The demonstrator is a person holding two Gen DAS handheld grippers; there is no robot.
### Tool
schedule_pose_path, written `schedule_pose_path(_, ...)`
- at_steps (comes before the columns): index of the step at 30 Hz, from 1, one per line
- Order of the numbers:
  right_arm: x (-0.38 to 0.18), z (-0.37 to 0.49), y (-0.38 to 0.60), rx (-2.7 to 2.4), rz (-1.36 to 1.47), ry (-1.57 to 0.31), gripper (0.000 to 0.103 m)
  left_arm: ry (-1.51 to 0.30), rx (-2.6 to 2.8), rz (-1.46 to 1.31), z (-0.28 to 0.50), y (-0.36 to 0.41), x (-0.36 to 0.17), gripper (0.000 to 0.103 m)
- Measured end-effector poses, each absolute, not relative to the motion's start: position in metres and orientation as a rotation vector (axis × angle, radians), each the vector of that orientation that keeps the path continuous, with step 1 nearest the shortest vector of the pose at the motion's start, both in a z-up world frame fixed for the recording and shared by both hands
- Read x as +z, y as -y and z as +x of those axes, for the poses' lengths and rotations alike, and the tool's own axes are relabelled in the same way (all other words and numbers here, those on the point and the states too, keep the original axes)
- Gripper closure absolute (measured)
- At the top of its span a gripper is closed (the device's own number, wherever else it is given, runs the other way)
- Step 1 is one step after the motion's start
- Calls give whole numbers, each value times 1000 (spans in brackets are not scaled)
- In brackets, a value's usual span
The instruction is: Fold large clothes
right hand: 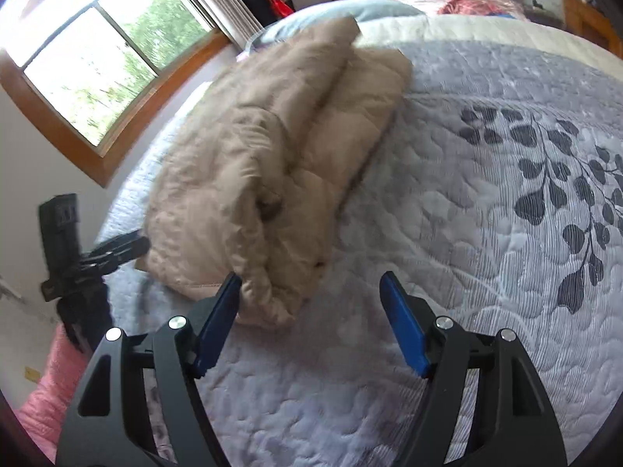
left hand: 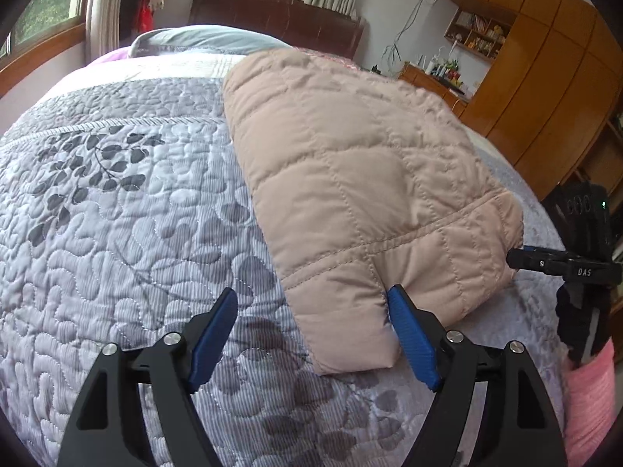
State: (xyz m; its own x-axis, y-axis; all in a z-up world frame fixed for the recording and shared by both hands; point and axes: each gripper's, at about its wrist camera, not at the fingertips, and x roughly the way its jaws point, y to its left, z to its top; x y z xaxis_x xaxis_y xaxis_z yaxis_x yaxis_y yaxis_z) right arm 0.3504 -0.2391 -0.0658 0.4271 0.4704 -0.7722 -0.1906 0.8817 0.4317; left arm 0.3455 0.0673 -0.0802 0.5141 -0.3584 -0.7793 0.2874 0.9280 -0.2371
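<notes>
Jacket (left hand: pixel 362 179) folded on quilted bedspread (left hand: pixel 117 233) — wardrobe (left hand: pixel 545 78) beyond.

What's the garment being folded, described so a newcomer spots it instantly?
On the bed's grey leaf-patterned quilt lies a folded bundle. It is the beige quilted jacket, puffy with stitched squares, the only plain, pale-pink-tan piece on the patterned cover.

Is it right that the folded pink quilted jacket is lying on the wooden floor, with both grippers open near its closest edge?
Not quite: the jacket lies on the quilted bedspread, not the floor, as the left wrist view shows. The left gripper and right gripper are indeed open near its closest edge.
</notes>
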Motion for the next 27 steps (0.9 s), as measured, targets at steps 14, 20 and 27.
schedule_pose_path(14, -13, 285, 222, 323, 257, -963, 7, -923, -234, -24, 280, -59, -34, 11)
schedule_pose_path(20, 3, 246, 199, 254, 158, -986, 6, -870, -139, 6, 238, -54, -11, 4)
schedule_pose_path(27, 24, 207, 187, 228, 101, -953, 6, -899, -94, 19, 209, -53, 2, 4)
